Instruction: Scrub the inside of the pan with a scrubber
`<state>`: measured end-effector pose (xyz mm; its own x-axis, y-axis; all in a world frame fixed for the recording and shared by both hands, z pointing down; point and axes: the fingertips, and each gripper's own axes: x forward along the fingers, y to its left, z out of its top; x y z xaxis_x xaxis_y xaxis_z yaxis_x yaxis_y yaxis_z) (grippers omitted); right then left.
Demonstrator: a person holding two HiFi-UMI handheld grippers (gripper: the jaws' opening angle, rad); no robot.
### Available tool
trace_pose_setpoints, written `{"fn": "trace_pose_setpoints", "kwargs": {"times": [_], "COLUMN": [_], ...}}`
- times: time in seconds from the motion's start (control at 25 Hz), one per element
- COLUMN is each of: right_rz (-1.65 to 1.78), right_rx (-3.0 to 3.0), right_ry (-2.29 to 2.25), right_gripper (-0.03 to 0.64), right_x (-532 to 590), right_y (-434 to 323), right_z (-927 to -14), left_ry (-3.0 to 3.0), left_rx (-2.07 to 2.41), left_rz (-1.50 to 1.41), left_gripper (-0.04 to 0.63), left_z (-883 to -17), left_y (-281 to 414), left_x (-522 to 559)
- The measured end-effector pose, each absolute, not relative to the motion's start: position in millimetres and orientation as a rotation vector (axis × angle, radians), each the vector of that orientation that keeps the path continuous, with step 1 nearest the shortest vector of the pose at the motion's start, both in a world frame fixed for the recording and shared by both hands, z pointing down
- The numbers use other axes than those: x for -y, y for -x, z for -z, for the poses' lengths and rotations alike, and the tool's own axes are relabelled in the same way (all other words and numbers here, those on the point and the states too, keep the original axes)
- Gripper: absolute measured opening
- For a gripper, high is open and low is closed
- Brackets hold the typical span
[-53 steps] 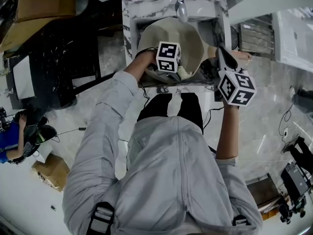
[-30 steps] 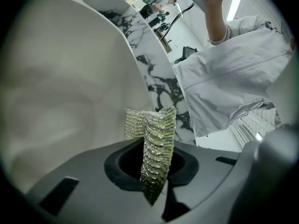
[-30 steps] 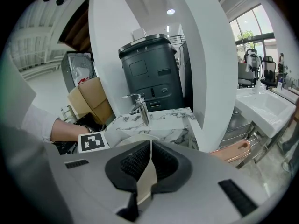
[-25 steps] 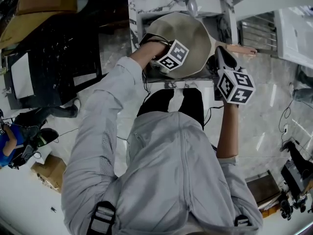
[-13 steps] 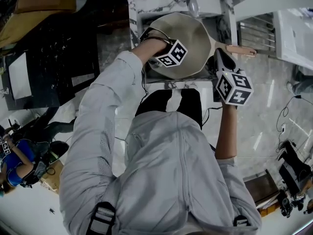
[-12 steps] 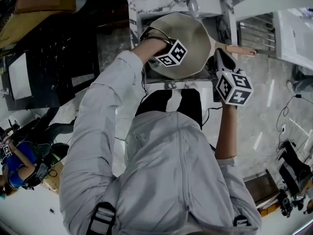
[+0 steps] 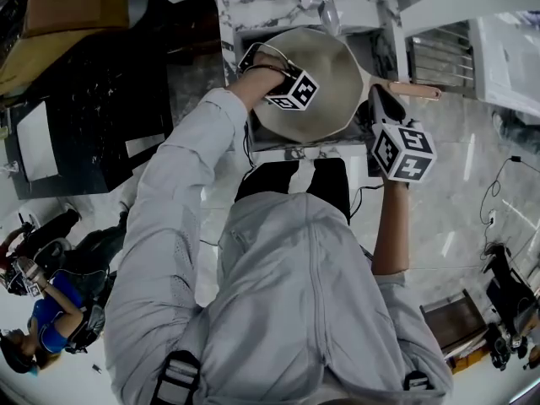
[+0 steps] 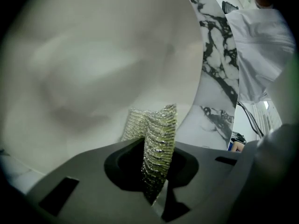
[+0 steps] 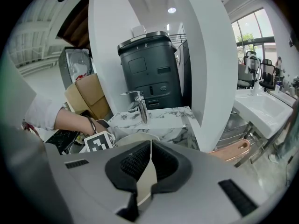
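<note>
Here, left hand-held gripper [image 8: 155, 171] pinches scrubber [image 8: 158, 134]; right hand-held gripper [image 9: 150, 164] clamps pan [image 7: 329, 62], handle [image 7: 413, 90] rightward.

In the head view, the left gripper [image 7: 291, 93] hides the scrubber [image 8: 156, 129] and part of the pan [image 7: 331, 62].

The person wears a pale grey zip-front jacket [image 7: 312, 310] with dark buckled straps [image 7: 173, 378] at the shoulders, and black trousers [image 7: 266, 188]. The left gripper [image 8: 156, 171] and the right gripper [image 9: 150, 169] have smooth grey bodies with black inner pads. Each carries a white cube [image 7: 293, 90] printed with black square markers.
</note>
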<state>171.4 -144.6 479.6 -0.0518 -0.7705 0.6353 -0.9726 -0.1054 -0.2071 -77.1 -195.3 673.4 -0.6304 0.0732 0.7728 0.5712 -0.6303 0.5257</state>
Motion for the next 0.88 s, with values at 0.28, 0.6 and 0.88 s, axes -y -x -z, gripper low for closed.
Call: {"fn": "trace_pose_setpoints", "kwargs": {"times": [0.28, 0.6, 0.88], "right_rz": [-0.914, -0.929, -0.934], "right_rx": [1.875, 1.871, 1.862], "right_ry": [-1.919, -1.907, -1.874], "right_gripper": [0.037, 0.037, 0.037], "right_x": [148, 141, 134], "right_y": [-172, -176, -190], "right_z": [-474, -481, -485], "left_ry": [1.228, 1.481, 1.820], "left_rx": [0.855, 0.474, 0.317], "left_rz": [2.209, 2.178, 2.157], "left_gripper": [0.067, 0.067, 0.067], "left_z": [-681, -703, -715], "left_y": [47, 2, -45], "left_x": [233, 260, 255]}}
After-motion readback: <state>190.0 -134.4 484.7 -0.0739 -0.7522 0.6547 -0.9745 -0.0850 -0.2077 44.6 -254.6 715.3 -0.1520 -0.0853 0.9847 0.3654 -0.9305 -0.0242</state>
